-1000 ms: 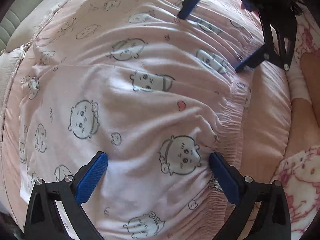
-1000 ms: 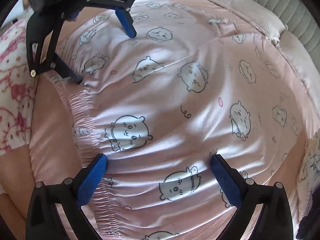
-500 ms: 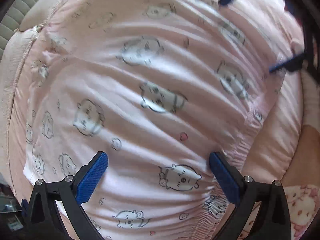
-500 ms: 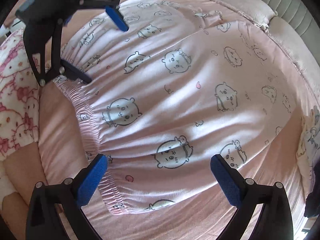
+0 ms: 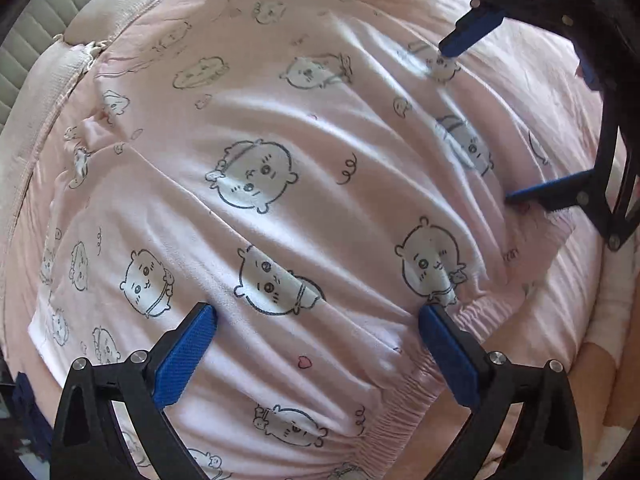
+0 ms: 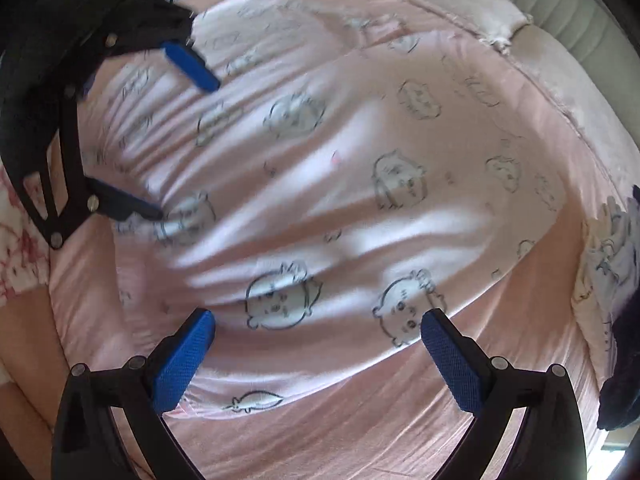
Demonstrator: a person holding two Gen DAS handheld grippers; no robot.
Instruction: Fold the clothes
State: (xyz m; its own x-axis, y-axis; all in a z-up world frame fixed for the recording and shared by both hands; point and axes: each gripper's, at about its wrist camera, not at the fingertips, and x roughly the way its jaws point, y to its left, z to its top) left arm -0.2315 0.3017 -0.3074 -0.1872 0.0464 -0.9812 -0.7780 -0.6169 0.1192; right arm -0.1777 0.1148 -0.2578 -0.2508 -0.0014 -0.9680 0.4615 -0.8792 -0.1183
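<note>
Pyjama shorts (image 5: pixel 280 184) are lying spread on the bed (image 5: pixel 520 60), beneath and ahead of the left claw (image 5: pixel 316 316), with the right claw (image 5: pixel 480 120) hovering ahead-right.

The left gripper (image 5: pixel 318 312) has two black arms shaped like thin triangles with holes cut through them; each arm ends in a flat blue pad (image 5: pixel 182 356) with a bumpy, dotted face; small round silver screws (image 5: pixel 138 357) sit on the black parts near the pads. The right gripper (image 6: pixel 318 320) looks just the same; black frame, blue bumpy pads (image 6: pixel 452 364), shiny silver screws (image 6: pixel 498 362) in a row. Seen from the other side, the right gripper (image 5: pixel 476 120) shows a long black bar with open slots; the blue pads look thin from the edge.
</note>
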